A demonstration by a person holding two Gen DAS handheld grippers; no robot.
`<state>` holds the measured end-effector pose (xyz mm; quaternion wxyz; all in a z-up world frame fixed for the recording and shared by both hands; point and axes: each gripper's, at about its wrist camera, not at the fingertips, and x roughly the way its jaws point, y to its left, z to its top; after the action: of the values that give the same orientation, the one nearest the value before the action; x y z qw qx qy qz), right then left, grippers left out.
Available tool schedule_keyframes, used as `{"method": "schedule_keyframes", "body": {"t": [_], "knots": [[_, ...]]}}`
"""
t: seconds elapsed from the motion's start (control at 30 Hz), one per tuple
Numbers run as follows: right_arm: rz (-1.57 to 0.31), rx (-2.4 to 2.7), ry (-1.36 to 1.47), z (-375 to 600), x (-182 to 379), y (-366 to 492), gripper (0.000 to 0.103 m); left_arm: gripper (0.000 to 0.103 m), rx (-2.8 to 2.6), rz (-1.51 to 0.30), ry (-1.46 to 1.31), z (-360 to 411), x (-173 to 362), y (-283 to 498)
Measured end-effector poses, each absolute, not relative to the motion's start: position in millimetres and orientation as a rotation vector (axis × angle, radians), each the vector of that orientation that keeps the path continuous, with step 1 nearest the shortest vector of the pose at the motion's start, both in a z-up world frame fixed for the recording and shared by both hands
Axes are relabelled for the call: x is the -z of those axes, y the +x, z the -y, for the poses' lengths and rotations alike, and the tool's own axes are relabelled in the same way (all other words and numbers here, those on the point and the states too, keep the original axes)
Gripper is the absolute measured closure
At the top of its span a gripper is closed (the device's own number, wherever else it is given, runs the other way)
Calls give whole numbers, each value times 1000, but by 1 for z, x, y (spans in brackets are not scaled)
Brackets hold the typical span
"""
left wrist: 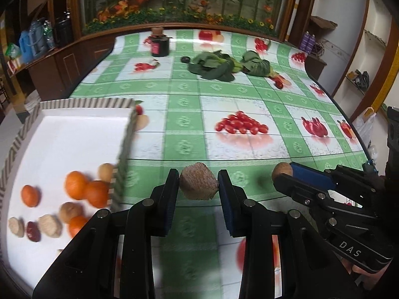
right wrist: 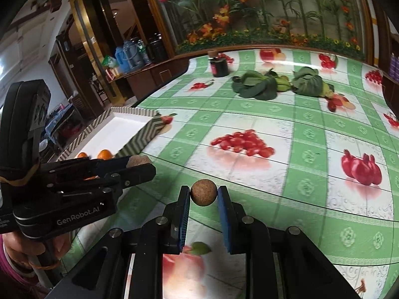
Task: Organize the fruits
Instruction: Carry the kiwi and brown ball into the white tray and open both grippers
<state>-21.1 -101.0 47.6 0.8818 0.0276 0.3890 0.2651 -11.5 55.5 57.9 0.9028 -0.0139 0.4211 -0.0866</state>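
**Both grippers carry fruit above the table**

The left gripper point(left wrist: 198, 185) pinches a rough brown fruit point(left wrist: 198, 185) above the table's point(left wrist: 249, 99) near edge. The right gripper point(right wrist: 203, 195) pinches a small round brown fruit point(right wrist: 203, 192) beside it. At the table's left edge sits a white tray point(left wrist: 74, 129) holding oranges point(left wrist: 76, 185) and other small fruits. Leafy greens point(left wrist: 212, 66) lie toward the far edge.

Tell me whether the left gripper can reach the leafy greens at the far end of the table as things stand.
Probably not right away. The left gripper is already shut on a brown chunk, so its jaws are occupied. The tablecloth between it and the leafy greens looks bare, so nothing blocks the path.
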Motion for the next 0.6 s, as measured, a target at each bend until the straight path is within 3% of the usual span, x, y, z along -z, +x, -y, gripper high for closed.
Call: {"method": "schedule_keyframes", "body": {"t": [0.6], "knots": [[-789,-668,-27,18,-64,-27,81,72,48,-838,-75,-149,-73,-27]]}}
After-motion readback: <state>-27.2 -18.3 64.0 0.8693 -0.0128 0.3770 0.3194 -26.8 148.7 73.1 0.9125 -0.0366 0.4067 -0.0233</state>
